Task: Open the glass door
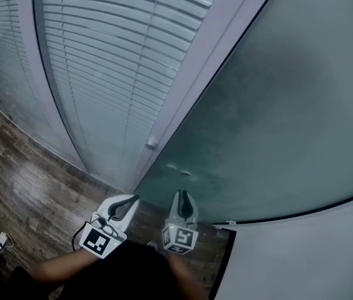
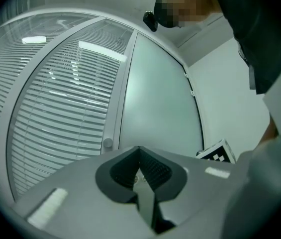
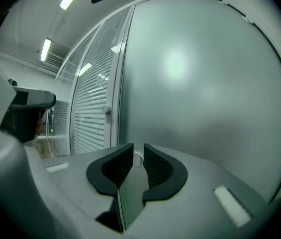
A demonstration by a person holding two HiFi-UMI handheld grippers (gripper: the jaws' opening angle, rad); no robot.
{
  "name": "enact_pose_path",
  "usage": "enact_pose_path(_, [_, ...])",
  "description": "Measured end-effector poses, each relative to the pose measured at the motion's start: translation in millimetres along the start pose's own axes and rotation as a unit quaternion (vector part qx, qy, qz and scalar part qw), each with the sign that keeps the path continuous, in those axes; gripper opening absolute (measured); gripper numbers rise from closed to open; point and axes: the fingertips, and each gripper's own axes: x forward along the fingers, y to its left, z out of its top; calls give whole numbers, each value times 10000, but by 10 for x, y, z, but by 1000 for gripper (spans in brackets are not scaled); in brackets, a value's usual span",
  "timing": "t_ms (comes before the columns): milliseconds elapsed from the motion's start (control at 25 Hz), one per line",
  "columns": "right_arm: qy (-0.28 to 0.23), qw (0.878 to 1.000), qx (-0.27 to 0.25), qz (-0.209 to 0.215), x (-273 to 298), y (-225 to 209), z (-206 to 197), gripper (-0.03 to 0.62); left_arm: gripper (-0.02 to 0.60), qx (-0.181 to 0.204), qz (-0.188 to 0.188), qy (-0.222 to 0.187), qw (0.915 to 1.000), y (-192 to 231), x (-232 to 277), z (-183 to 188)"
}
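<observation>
Right gripper (image 1: 183, 197), jaws slightly apart and empty, points at the frosted glass door (image 1: 276, 105); left gripper (image 1: 131, 200) beside it, jaws together

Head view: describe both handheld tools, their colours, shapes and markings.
The left tool and right tool are pale grey with tapering jaws and black ribbed pads. Each carries a white cube printed with black square markers. The person wears dark clothing.
</observation>
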Motion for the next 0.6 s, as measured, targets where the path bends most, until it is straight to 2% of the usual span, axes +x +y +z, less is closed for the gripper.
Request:
enact_pose_path(120, [121,9999,-2,-3,114,-38,-96,75,0,16,26,-10,10000,38,18,-16])
enact_pose_path(200, [220,9997,-43,56,179,-7,-160,102,0,-14,93,-31,10000,91,22,-20])
enact_pose_path(600, [495,9987,-106,87,433,-44,-316,115,0,-90,270,77,9996,177,48,-100])
